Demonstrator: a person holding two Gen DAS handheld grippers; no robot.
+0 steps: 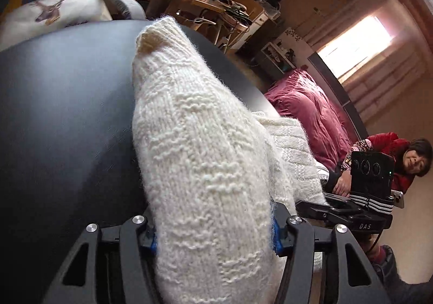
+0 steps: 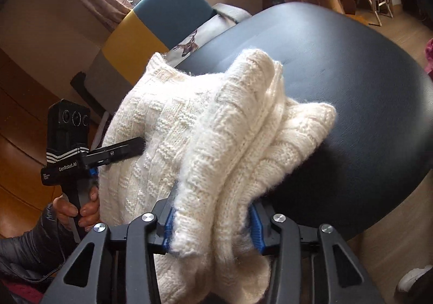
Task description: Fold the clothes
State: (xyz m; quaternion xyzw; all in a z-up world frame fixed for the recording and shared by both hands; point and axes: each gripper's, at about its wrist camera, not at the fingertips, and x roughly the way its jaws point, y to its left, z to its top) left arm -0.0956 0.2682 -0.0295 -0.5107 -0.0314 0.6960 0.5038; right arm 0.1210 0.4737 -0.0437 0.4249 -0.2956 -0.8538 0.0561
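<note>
On the left, the left tool (image 2: 135,148) is clamped on a fold of the cream knitted sweater (image 2: 205,136), its handle held in a person's hand (image 2: 78,208) beside a dark puffer sleeve (image 2: 35,244). The sweater is bunched in thick folds and lies over the near part of the round black desk (image 2: 351,92). To the right, the right tool (image 2: 211,225) pinches another thick fold between its blue pads (image 2: 255,228); behind the desk sits a deer-print cushion (image 2: 186,46).
</note>
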